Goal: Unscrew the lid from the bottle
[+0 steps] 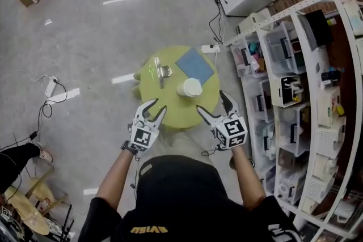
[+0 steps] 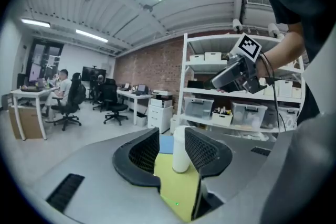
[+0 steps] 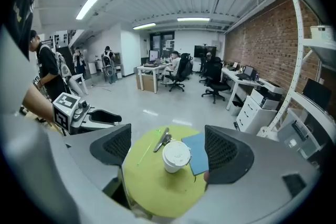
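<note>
A white bottle (image 1: 189, 88) with a white lid stands upright on the small round yellow-green table (image 1: 150, 93), right of its middle. My left gripper (image 1: 158, 105) hovers over the table's near-left edge, jaws apart, nothing between them. My right gripper (image 1: 211, 101) hangs over the near-right edge, jaws spread wide and empty. In the left gripper view the bottle (image 2: 180, 149) shows beyond the jaws, apart from them. In the right gripper view the bottle (image 3: 175, 156) stands beyond the open jaws on the table (image 3: 152, 186).
A blue pad (image 1: 194, 65) lies behind the bottle and a metal tool (image 1: 160, 71) lies left of it. A shelf rack with plastic bins (image 1: 295, 93) stands close on the right. A power strip (image 1: 210, 48) and cables (image 1: 48, 93) lie on the floor.
</note>
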A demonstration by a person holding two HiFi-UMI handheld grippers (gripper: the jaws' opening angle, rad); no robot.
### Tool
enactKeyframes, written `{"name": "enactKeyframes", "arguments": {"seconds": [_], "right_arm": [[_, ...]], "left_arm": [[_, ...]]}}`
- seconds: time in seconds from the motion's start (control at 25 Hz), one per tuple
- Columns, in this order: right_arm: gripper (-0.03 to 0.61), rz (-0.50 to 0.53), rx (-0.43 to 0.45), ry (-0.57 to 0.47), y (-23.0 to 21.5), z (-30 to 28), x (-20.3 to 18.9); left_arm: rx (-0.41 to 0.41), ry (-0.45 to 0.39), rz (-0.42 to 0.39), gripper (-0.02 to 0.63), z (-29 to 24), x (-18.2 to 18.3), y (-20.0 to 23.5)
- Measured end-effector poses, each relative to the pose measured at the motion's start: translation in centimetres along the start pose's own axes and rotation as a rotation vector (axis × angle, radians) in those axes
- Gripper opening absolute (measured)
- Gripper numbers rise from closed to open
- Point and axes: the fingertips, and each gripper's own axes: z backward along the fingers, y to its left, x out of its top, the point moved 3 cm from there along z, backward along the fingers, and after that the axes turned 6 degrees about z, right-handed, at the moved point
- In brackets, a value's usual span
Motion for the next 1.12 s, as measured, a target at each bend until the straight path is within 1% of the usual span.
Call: {"name": "enactKeyframes", "arguments": {"seconds": [0.12, 0.28, 0.48, 0.68, 0.84, 0.92, 0.96, 1.04, 1.12], "right_arm": [[0.431, 0.015, 0.023, 0.036, -0.8, -1.9, -1.4], [0.417, -0.001, 0.055, 0.110, -2.2, -5.3, -3.9], [0.413, -0.025, 0.084, 0.205, -2.7, -9.9, -7.0], [0.408, -0.029, 0.106, 0.275, -2.2, -13.8, -8.6], [0.395, -0.033, 0.109, 0.309, -2.4, -15.2, -9.3], [0.372, -0.025, 0.122, 0.331, -2.2, -15.7, -9.7], [0.369, -0.023, 0.135, 0.338, -2.0, -16.0, -9.7], [0.343, -0.031, 0.168, 0.343, -1.8, -16.4, -9.7], [0.342, -0.036, 0.190, 0.345, -2.0, -16.5, -9.8]], "left_arm": [[-0.048, 0.061, -0.020, 0.203, -2.5, -2.7, -0.7], [-0.126, 0.160, -0.059, 0.215, -6.3, -5.9, -1.1], [-0.230, 0.236, -0.085, 0.249, -10.5, -10.1, -0.7], [-0.313, 0.260, -0.122, 0.271, -14.7, -12.4, 0.3], [-0.382, 0.293, -0.170, 0.291, -17.6, -13.5, -0.7], [-0.398, 0.287, -0.172, 0.314, -18.8, -13.8, -1.1], [-0.404, 0.279, -0.170, 0.330, -19.4, -13.7, -1.2], [-0.422, 0.265, -0.170, 0.351, -20.5, -13.6, -1.5], [-0.441, 0.247, -0.178, 0.359, -21.6, -13.6, -2.0]]}}
